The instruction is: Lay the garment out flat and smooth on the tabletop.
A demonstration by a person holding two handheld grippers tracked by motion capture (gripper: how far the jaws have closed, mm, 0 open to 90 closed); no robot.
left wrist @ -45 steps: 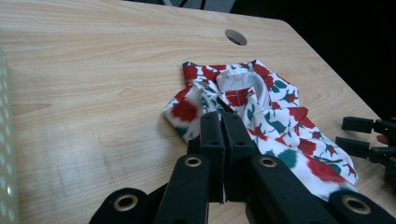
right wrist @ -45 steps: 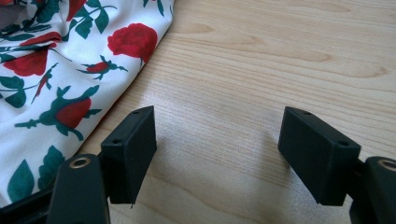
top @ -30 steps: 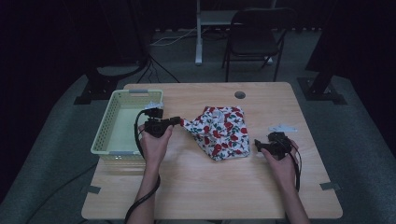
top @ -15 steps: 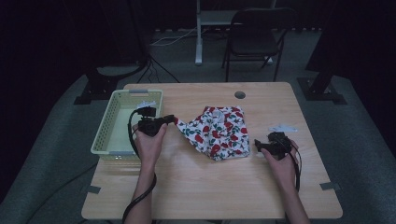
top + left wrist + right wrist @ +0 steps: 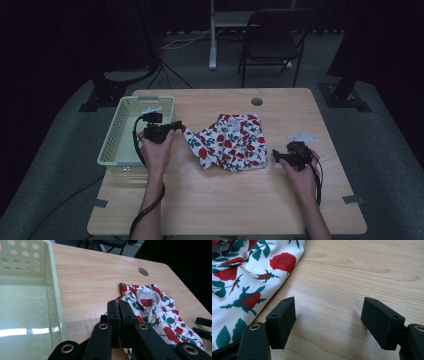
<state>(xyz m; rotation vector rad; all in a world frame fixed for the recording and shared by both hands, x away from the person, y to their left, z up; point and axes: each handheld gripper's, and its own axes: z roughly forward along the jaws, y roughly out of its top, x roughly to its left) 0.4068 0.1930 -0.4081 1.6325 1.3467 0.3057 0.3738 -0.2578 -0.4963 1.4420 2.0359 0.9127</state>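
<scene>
1. We see a soft white cotton garment printed with red roses and green leaves [image 5: 230, 142] lying crumpled mid-table, its folds loose and its small collar showing in the left gripper view [image 5: 150, 298].
2. Our left gripper [image 5: 175, 125], black hard plastic with blocky jaws, is clenched; its pads meet on the garment's left corner, which is drawn out toward the basket.
3. Our right gripper [image 5: 276, 155] is of the same matte black plastic, its jaws released and standing wide apart over bare wood, just beside the garment's right edge without touching it.
4. A pale green rectangular plastic basket [image 5: 117, 131] with rows of round holes in its walls sits at the table's left side; its smooth floor gives a dull sheen in the left gripper view [image 5: 27, 315].
5. A small flat white piece [image 5: 301, 136] lies near the right gripper; we cannot tell what it is.
6. The light wooden table [image 5: 240, 200] has a fine straight grain, rounded corners and a round cable hole [image 5: 257, 101] near its far edge.
7. Beyond it the room is dim: grey carpet, a black folding chair [image 5: 272, 42], dark stands and loose cables on the floor.
</scene>
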